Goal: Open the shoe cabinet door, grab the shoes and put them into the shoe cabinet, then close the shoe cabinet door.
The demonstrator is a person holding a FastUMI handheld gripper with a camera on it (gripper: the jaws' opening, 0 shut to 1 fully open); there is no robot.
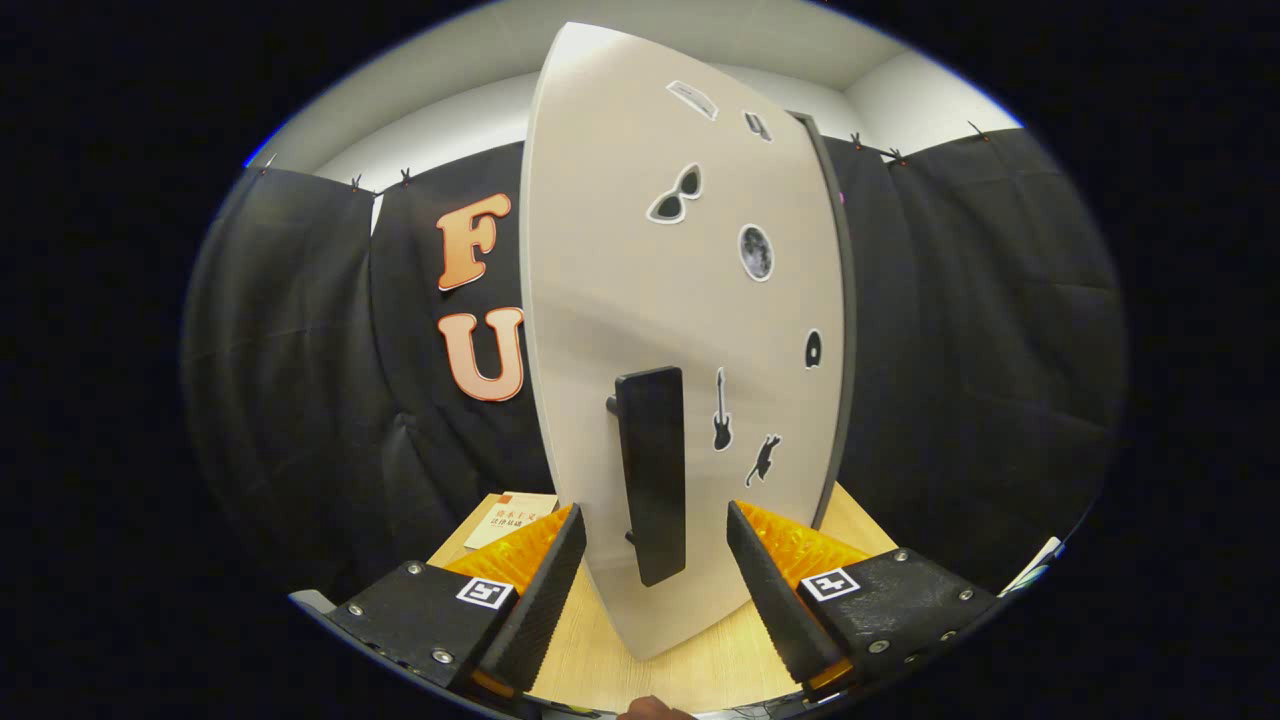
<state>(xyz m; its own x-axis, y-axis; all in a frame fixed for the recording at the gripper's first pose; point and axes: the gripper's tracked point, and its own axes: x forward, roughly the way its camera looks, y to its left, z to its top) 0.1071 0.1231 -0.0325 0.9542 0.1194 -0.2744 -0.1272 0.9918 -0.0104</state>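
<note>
Gripper view: spread gripper (655,580) is facing the dark handle (652,470) of the cabinet door (640,300) at centre frame, fingers not yet pinching it, shoes awaiting storage.

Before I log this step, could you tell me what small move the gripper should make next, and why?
Probably ease the gripper forward and close on the black handle. The jaws stand open, one on each side of the handle's lower end, not pressing it, and the cabinet door seems not yet grasped, so a grip has to come before any pull.
</note>
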